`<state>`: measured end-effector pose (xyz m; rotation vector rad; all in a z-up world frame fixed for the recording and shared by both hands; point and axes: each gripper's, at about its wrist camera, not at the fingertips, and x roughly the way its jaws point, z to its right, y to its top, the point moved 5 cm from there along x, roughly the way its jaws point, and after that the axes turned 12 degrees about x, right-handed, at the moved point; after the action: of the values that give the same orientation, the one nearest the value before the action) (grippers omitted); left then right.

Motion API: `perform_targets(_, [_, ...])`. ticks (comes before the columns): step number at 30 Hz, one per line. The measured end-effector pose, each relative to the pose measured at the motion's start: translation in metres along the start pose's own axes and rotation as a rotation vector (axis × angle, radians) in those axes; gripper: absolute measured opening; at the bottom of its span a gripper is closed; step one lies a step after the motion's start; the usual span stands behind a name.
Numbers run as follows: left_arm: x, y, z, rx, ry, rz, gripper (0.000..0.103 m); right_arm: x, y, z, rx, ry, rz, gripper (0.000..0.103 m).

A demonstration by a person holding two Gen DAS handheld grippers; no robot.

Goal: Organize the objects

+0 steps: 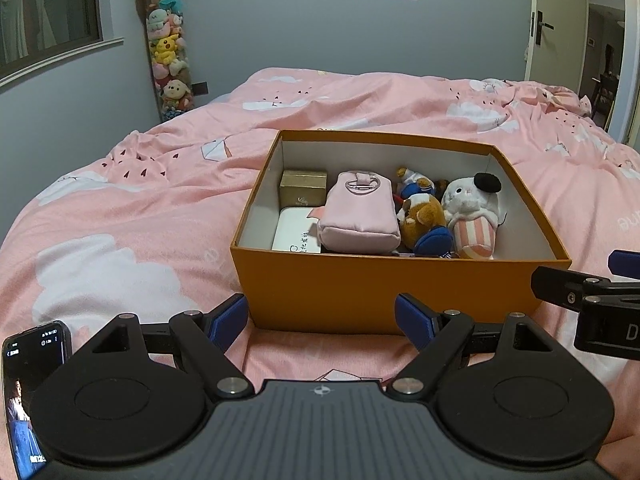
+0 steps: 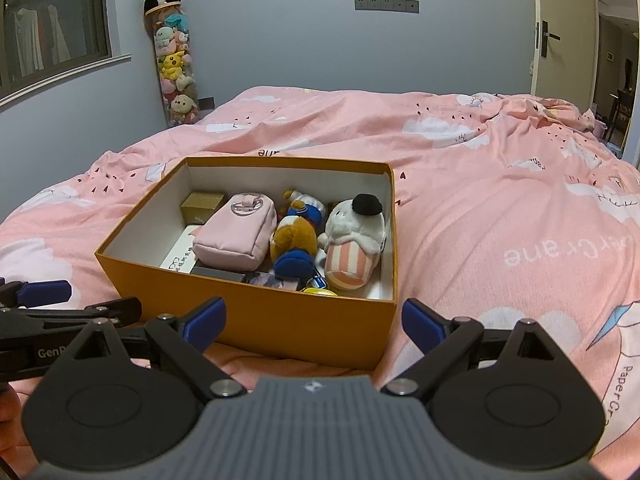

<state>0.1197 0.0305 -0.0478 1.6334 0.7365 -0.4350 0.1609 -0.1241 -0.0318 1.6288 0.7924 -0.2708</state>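
Note:
An open orange box (image 1: pixel 360 292) (image 2: pixel 280 312) stands on the pink bed. Inside lie a gold box (image 1: pixel 303 193) (image 2: pixel 201 205), a pink pouch (image 1: pixel 359 216) (image 2: pixel 238 232), a white card (image 1: pixel 294 232), a brown plush with blue feet (image 1: pixel 424 220) (image 2: pixel 294 244) and a white plush in a striped cup (image 1: pixel 474 216) (image 2: pixel 354 240). My left gripper (image 1: pixel 322 322) is open and empty just in front of the box's near wall. My right gripper (image 2: pixel 314 324) is open and empty at the box's near right corner. Each gripper shows at the edge of the other's view.
The pink quilt (image 1: pixel 120 220) (image 2: pixel 500 220) covers the bed all around the box. A phone (image 1: pixel 32 392) lies at the lower left. A tall clear tube of plush toys (image 1: pixel 168 52) (image 2: pixel 174 60) stands against the far wall. A door (image 2: pixel 560 28) is open at the right.

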Motion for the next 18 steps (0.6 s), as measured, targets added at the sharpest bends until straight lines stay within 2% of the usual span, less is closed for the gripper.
perform_targets(18, [-0.0002, 0.0018, 0.0004, 0.013, -0.001, 0.006, 0.097, 0.0039, -0.0007, 0.0009, -0.007, -0.008, -0.011, 0.095])
